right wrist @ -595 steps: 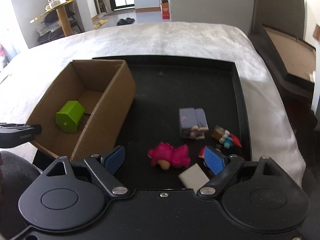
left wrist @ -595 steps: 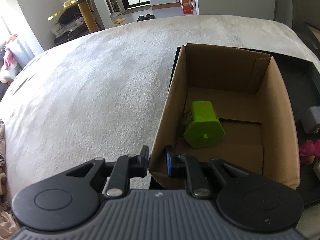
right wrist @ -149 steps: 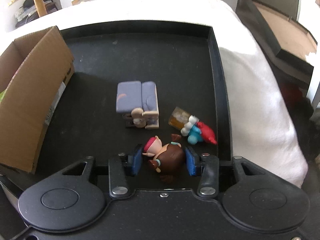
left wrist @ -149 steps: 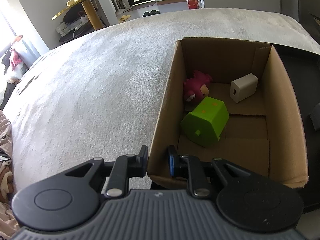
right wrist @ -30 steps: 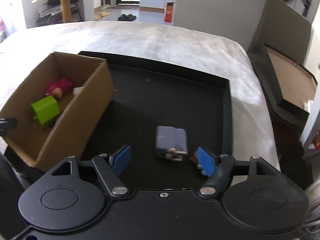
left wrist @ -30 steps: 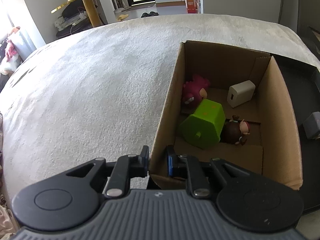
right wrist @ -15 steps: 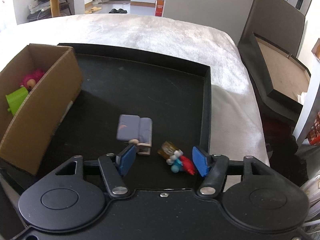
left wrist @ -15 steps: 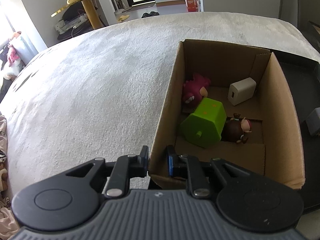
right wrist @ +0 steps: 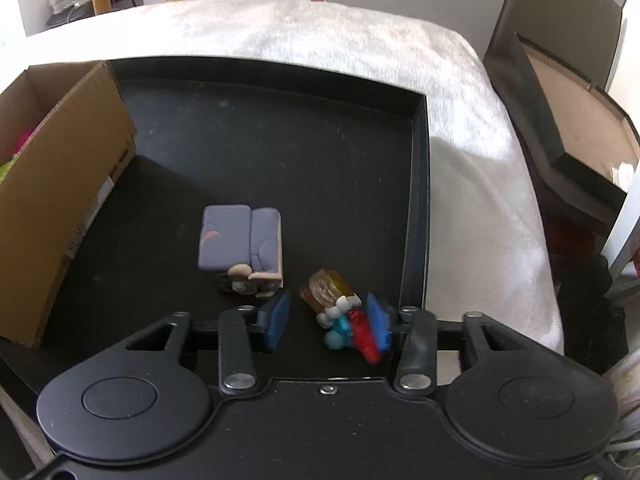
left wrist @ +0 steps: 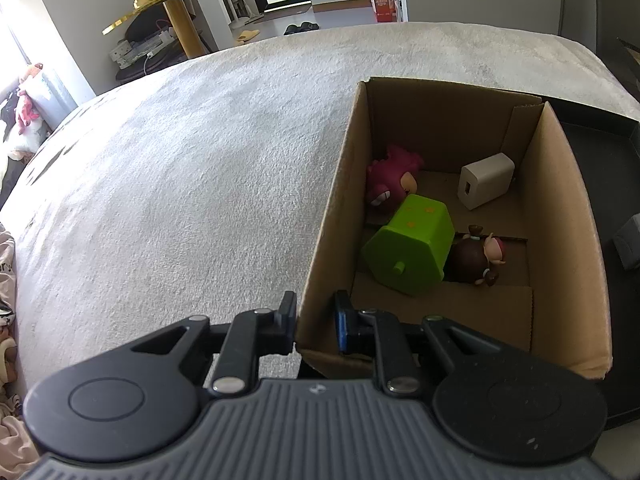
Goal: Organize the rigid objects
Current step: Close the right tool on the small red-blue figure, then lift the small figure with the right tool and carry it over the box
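Observation:
My left gripper (left wrist: 315, 322) is shut on the near corner wall of the cardboard box (left wrist: 328, 216). Inside the box lie a green hexagonal block (left wrist: 412, 254), a pink plush figure (left wrist: 390, 184), a white charger (left wrist: 484, 186) and a brown-haired doll (left wrist: 476, 258). In the right wrist view my right gripper (right wrist: 328, 320) is open, its fingers on either side of a small figure with an amber top, blue and red parts (right wrist: 340, 314) on the black tray (right wrist: 416, 216). A purple sofa figure (right wrist: 240, 246) lies just left of it.
The box (right wrist: 60, 184) stands on the tray's left side. The tray rests on a white fluffy cover (right wrist: 480, 184). A dark framed board (right wrist: 568, 120) leans at the right. A gold round table (left wrist: 176, 4) stands far behind.
My right gripper has moved down and forward over the tray, and its fingers have narrowed around the small amber, blue and red figure. The left gripper keeps its hold on the box.

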`<move>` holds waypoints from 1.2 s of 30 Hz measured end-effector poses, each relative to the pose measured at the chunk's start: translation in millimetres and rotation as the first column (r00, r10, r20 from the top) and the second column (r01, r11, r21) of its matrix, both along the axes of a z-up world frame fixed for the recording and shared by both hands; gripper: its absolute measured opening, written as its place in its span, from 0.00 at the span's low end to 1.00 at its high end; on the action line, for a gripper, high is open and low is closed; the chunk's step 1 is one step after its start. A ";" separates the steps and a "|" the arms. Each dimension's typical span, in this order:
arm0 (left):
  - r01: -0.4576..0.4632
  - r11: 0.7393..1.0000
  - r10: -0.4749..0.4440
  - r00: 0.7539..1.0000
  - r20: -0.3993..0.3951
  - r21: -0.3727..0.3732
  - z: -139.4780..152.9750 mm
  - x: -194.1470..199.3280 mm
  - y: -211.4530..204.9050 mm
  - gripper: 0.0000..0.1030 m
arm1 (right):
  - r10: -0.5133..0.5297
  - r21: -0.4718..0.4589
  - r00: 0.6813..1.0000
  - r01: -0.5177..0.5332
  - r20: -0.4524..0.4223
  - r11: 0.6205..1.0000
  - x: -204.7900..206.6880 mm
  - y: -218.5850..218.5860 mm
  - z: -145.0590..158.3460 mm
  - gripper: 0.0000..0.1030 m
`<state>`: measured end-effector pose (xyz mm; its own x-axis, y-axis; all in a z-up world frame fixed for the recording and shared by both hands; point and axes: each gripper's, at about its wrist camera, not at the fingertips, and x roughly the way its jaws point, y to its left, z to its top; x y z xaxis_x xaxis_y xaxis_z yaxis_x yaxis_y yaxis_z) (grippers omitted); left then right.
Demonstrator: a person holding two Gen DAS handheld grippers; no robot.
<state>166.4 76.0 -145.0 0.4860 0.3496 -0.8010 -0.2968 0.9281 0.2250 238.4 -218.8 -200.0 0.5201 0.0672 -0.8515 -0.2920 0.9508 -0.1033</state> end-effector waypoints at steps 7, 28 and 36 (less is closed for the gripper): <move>-0.001 1.000 0.001 1.000 0.003 -0.005 -0.8 -0.7 2.4 0.18 | -0.012 0.000 0.999 0.012 -0.035 1.000 -8.6 2.3 -6.1 0.28; -0.002 0.998 0.004 1.000 0.029 -0.055 2.9 -5.9 7.9 0.16 | 0.052 0.019 0.998 -0.052 0.023 0.998 -28.9 28.9 48.1 0.26; -0.005 0.995 0.009 0.999 0.044 -0.098 4.4 -7.7 12.6 0.14 | 0.110 0.032 0.992 -0.113 0.066 0.993 -29.4 62.0 72.0 0.26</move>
<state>158.7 88.6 -140.6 0.5200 0.2739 -0.8090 -0.3110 0.9429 0.1193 209.1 -156.8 -128.0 0.5613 0.1581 -0.8124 -0.3904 0.9161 -0.0915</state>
